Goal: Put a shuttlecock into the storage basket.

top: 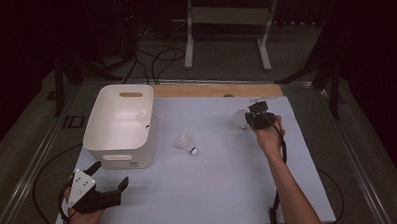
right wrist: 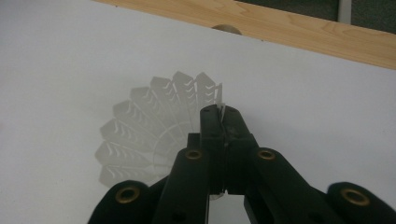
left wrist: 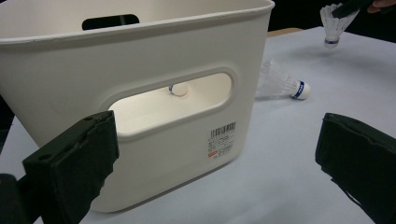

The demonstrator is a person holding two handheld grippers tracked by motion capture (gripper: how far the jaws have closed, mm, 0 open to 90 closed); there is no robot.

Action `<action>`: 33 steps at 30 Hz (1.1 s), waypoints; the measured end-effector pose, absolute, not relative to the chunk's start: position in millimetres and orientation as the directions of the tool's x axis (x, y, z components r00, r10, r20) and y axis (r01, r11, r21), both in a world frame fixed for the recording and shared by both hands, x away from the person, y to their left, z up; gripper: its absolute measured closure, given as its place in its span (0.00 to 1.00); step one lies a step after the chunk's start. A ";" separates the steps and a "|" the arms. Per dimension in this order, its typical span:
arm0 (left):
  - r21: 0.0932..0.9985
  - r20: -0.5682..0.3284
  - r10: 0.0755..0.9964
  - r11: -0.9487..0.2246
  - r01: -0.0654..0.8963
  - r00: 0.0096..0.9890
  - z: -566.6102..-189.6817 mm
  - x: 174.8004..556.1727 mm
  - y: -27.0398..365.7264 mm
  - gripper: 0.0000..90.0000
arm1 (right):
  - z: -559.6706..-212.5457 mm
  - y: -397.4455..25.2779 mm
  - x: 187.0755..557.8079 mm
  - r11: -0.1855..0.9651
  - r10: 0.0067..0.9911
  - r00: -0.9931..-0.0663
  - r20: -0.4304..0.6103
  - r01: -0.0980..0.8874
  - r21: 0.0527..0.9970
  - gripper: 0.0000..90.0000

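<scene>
Right gripper (right wrist: 223, 122) had pinched a shuttlecock (right wrist: 154, 126) skirt, probably lifted; next, carry to bin (top: 118, 126). Left gripper (top: 105, 186) gaped empty.

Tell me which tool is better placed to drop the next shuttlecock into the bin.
Right: the right tool is already shut on a shuttlecock; the left tool is open beside the bin.

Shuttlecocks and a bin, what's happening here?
A person works two handheld grippers. The right gripper is shut on the feather rim of a shuttlecock at the table's far right. A second shuttlecock lies mid-table; a third sits inside the white bin. The left gripper rests open near the bin.
</scene>
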State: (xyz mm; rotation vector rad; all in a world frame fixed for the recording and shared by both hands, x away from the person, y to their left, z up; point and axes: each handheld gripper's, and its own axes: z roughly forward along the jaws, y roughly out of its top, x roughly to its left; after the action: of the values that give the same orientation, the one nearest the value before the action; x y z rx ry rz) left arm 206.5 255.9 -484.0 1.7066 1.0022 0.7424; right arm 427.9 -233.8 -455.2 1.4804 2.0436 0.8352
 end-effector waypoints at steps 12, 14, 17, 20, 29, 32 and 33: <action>0.944 0.025 0.881 -0.177 0.280 0.473 -484.1 206.6 255.6 0.00 | -451.2 -232.0 425.9 0.233 0.951 -0.306 -0.031 0.650 0.723 0.99; 0.943 0.024 0.881 -0.177 0.281 0.473 -484.1 206.6 255.4 0.00 | -450.7 -231.6 425.5 0.227 0.952 -0.306 -0.024 0.648 0.727 0.99; 0.943 0.025 0.881 -0.178 0.281 0.473 -484.1 206.7 255.2 0.00 | -449.4 -231.3 424.5 0.230 0.951 -0.308 -0.028 0.644 0.730 0.99; 0.943 0.025 0.881 -0.178 0.280 0.473 -484.1 206.7 255.3 0.00 | -448.1 -230.5 423.8 0.225 0.952 -0.306 -0.025 0.642 0.733 0.99; 0.943 0.026 0.881 -0.179 0.282 0.473 -484.2 206.8 255.2 0.00 | -444.2 -229.4 421.3 0.224 0.950 -0.313 -0.021 0.631 0.742 0.99; 0.943 0.026 0.881 -0.179 0.280 0.473 -484.1 206.7 255.3 0.00 | -442.6 -229.0 420.0 0.222 0.950 -0.312 -0.020 0.629 0.745 0.99; 0.943 0.025 0.881 -0.178 0.281 0.472 -484.1 206.7 255.3 0.00 | -442.2 -229.0 419.7 0.221 0.949 -0.315 -0.017 0.627 0.747 0.99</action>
State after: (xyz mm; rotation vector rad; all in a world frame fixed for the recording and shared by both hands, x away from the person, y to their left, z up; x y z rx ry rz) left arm 206.7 255.3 -484.1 1.7092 1.0023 0.7422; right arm 419.7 -229.0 -442.2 1.4490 2.0233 0.8940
